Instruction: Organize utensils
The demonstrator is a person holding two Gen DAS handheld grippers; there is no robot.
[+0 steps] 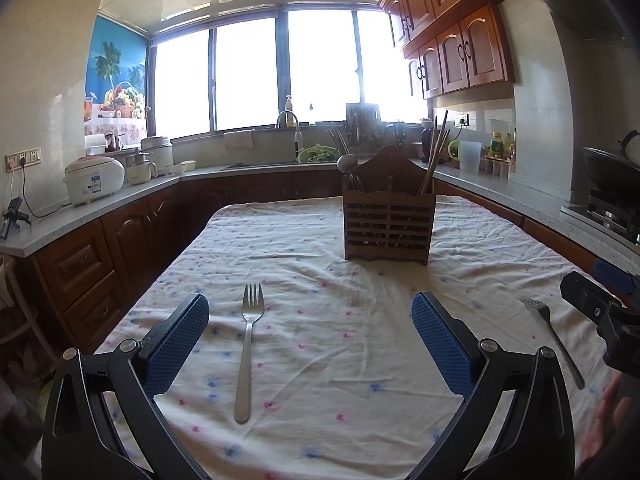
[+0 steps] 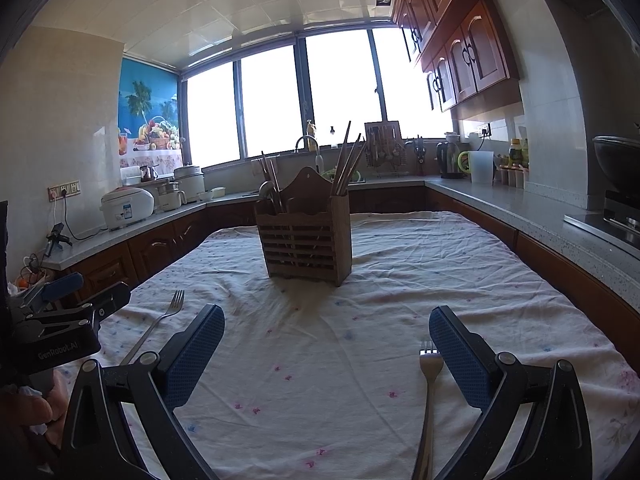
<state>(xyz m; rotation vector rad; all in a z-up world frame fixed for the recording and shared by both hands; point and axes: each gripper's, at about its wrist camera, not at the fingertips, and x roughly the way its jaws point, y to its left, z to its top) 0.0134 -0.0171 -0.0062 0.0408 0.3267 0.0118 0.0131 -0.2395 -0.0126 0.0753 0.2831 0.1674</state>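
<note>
My right fork (image 2: 429, 392) runs off the bottom edge of the right wrist view, its handle cut off, tines just beside the inner right finger. My left fork (image 1: 248, 350) lies whole on the tablecloth (image 1: 340, 320). Left gripper (image 1: 310, 312) and right gripper (image 2: 326, 328) hover level, jaws spread wide, holding nothing. The wooden caddy (image 1: 388, 220) stands ahead; its contents are partly hidden.
</note>
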